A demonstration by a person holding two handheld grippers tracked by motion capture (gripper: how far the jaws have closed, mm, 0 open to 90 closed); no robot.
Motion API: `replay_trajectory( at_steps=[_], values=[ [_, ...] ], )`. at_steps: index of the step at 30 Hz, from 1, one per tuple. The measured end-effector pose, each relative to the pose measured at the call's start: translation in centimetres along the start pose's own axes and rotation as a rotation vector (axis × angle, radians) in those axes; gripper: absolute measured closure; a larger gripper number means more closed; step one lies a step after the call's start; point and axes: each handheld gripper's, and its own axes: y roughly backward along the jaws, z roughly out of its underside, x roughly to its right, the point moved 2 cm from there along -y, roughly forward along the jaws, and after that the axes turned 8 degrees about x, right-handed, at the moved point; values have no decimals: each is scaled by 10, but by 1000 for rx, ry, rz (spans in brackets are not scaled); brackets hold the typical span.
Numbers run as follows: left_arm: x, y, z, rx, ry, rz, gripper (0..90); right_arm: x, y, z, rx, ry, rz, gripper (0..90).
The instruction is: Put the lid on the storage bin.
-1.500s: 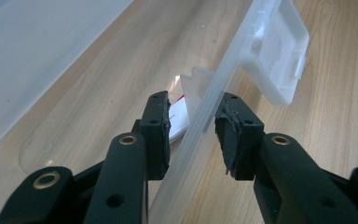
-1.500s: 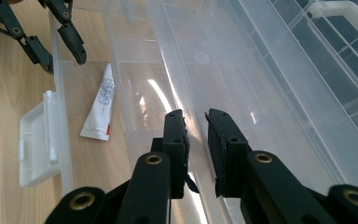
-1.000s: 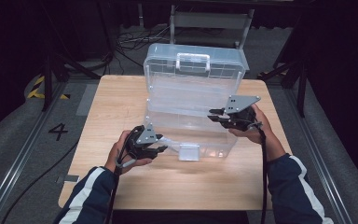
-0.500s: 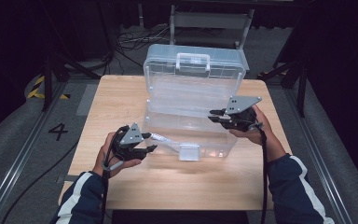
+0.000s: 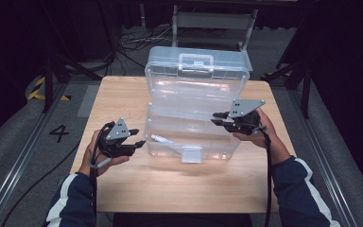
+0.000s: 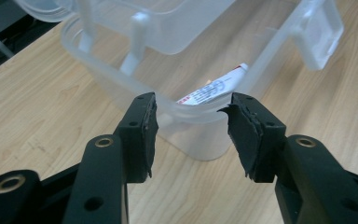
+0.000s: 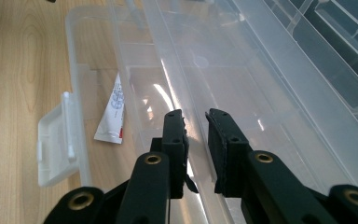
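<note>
Dark floor with cables and stand legs surrounds a pale wooden table (image 5: 123, 189), which takes up the middle of the high view. At its centre stands a clear plastic box (image 5: 194, 101), its lid with a handle tilted up toward twelve o'clock, an inner tray (image 5: 189, 108) lifted across the middle, and a white latch (image 5: 192, 154) hanging off the front wall at six o'clock. At three o'clock of the box, the right gripper (image 5: 220, 118) has its jaws nearly together, pinching the thin rim of the tray; the right gripper view shows that clear edge running between the pads. At nine o'clock, just beside the box's left end but not touching it, the left gripper (image 5: 139, 138) hovers with jaws apart and nothing between them, pointed at the box's corner. Inside the bottom of the box, near its left front at seven o'clock, lies a small white tube (image 6: 212, 88) with red and blue print.
</note>
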Motion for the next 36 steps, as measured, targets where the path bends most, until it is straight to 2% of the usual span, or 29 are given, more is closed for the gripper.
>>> replay_trajectory(
  at_steps=[2, 3, 5, 7, 9, 11, 12, 14, 18, 22, 24, 29, 32, 36],
  values=[
    [-9, 1, 0, 4, 6, -36, 549, 0, 0, 0, 2, -3, -2, 775],
    [-15, 1, 0, 9, 24, -51, 550, 0, 0, 0, 3, -6, -4, 775],
    [-25, 1, 0, 31, 50, -57, 559, 1, 0, 0, 3, -7, -3, 775],
    [-32, 1, -1, 39, 45, -96, 594, 1, 0, 1, 5, -11, -7, 775],
    [-43, 3, -6, 61, 68, -126, 616, 1, 0, 0, 5, -13, -7, 775],
    [-50, 6, -12, 88, 79, -144, 698, 1, 0, 0, 4, -17, -7, 775],
    [-53, 6, -14, 93, 83, -141, 723, 1, 0, 0, 4, -18, -7, 774],
    [-57, 5, -22, 111, 56, -138, 800, 1, 0, 0, 6, -19, -7, 774],
    [-63, 1, -35, 141, 53, -137, 897, 1, -1, 0, 5, -18, -2, 771],
    [-70, -10, -49, 160, 76, -100, 900, 0, 0, 1, 5, -17, -4, 771],
    [-72, -16, -54, 168, 75, -97, 900, 0, 0, 1, 2, -15, -5, 771],
    [-81, -23, -65, 214, 124, -70, 900, -1, 0, 1, -1, -11, -6, 771],
    [-86, -27, -71, 235, 153, -65, 900, -2, 0, 1, -3, -8, -6, 771],
    [-88, -31, -79, 248, 163, -65, 900, -3, 0, 1, -8, -2, -8, 771]
  ],
)
